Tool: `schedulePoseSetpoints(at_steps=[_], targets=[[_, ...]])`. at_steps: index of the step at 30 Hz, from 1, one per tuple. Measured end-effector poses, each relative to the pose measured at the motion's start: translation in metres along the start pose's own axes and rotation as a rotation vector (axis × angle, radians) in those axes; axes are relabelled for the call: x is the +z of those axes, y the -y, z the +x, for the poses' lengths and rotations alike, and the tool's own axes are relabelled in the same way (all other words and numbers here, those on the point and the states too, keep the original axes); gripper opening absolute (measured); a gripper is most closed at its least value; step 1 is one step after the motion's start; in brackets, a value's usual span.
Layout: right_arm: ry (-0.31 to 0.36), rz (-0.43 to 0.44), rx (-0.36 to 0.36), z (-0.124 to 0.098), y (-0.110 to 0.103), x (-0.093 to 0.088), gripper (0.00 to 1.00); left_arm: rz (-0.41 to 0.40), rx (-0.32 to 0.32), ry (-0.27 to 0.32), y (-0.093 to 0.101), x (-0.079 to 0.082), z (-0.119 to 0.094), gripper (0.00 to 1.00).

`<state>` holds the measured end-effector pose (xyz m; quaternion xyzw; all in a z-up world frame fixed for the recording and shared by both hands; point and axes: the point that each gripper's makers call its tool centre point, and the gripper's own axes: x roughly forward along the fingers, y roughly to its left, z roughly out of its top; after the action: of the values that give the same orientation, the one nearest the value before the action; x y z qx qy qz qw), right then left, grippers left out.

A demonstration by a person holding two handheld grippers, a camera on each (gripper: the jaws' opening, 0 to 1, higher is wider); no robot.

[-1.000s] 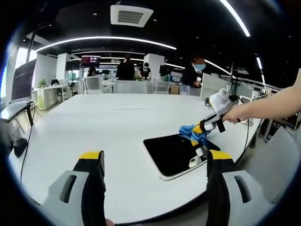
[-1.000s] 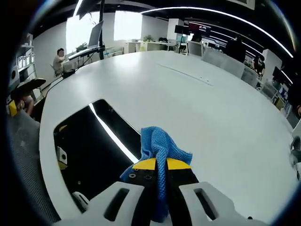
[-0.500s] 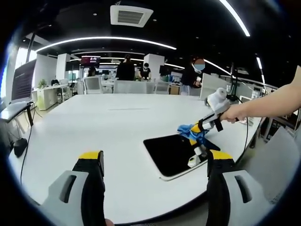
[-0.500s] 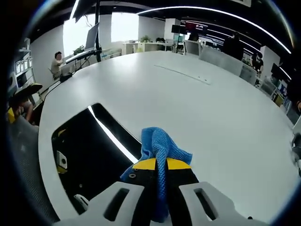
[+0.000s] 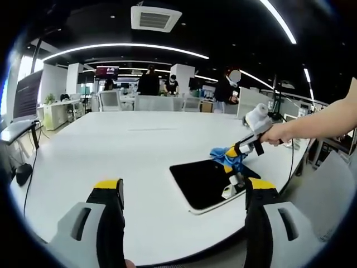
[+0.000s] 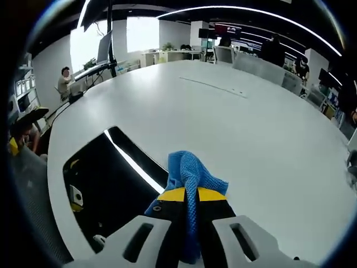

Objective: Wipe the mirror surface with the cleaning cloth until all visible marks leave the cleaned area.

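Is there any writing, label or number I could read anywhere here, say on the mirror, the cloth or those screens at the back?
None can be read.
Mirror: no text, only dark reflections.
Cloth, held in the right tool: plain blue, no label.
Left tool: yellow tips, no marking.
Screen far across the office: lit, but too small and blurred to read.

Right hand-held gripper (image 6: 187,209) at lower centre, jaws clamped on a blue cleaning cloth (image 6: 189,174). The dark mirror (image 6: 114,181), reflecting a bright light strip, lies at lower left on the white bench (image 6: 234,128). Seated person (image 6: 65,78) at upper left.
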<state>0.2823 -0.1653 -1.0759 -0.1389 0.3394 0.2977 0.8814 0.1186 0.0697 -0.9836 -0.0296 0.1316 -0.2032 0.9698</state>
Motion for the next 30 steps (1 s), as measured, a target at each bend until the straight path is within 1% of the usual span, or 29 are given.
schedulePoseSetpoints(at_steps=[3,6,10,11,13,17,21,23,30], targets=[[0.02,-0.01,-0.003,-0.005,-0.002,0.01,0.0,0.0,-0.003,-0.002,0.001,0.0,0.0,0.88],[0.037,-0.015,-0.008,-0.014,-0.01,0.019,0.0,0.002,-0.004,-0.004,0.001,0.0,0.0,0.88],[0.044,-0.024,-0.014,-0.023,-0.014,0.021,0.0,0.003,-0.002,-0.005,0.001,-0.001,0.0,0.88],[0.052,-0.02,-0.02,-0.026,-0.013,0.021,0.0,0.002,-0.001,-0.004,0.001,-0.001,-0.001,0.88],[0.047,-0.005,-0.033,-0.031,-0.012,0.018,0.0,0.002,0.005,0.005,-0.001,0.001,-0.001,0.89],[0.047,-0.005,-0.047,-0.041,-0.008,0.014,0.0,0.001,0.003,0.008,-0.001,0.001,-0.001,0.89],[0.05,0.021,-0.105,-0.053,0.005,0.012,0.0,0.0,0.004,0.01,-0.001,0.001,-0.001,0.89],[0.06,0.044,-0.116,-0.058,0.009,0.011,0.0,0.001,0.006,0.009,-0.001,0.001,-0.001,0.89],[0.049,0.08,-0.14,-0.068,0.023,-0.004,0.0,0.002,0.006,0.007,-0.001,0.001,-0.001,0.89]])
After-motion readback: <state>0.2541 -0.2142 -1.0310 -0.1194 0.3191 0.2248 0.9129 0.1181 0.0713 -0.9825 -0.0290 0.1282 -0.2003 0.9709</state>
